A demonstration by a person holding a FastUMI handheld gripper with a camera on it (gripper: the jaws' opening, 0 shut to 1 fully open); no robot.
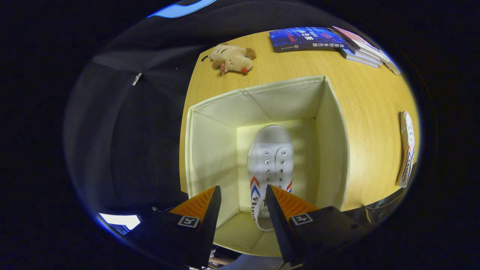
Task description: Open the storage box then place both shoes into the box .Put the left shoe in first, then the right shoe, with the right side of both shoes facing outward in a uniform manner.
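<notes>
Gripper (243, 195) spread open, empty, above open cream fabric storage box (332, 123); white canvas shoe (270, 161) lying inside box.

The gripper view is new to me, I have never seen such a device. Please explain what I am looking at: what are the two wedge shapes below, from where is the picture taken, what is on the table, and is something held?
A person holds a two-finger gripper in one hand. The camera rides on it and looks forward along its fingers; those are the two wedges. Here it looks down into an open storage box standing on a wooden table. One white shoe already lies on the box floor, just ahead of the fingers. The fingers stand apart and hold nothing. A second shoe lies on the table outside the box. Beyond the box lie a plush toy and some books.
</notes>
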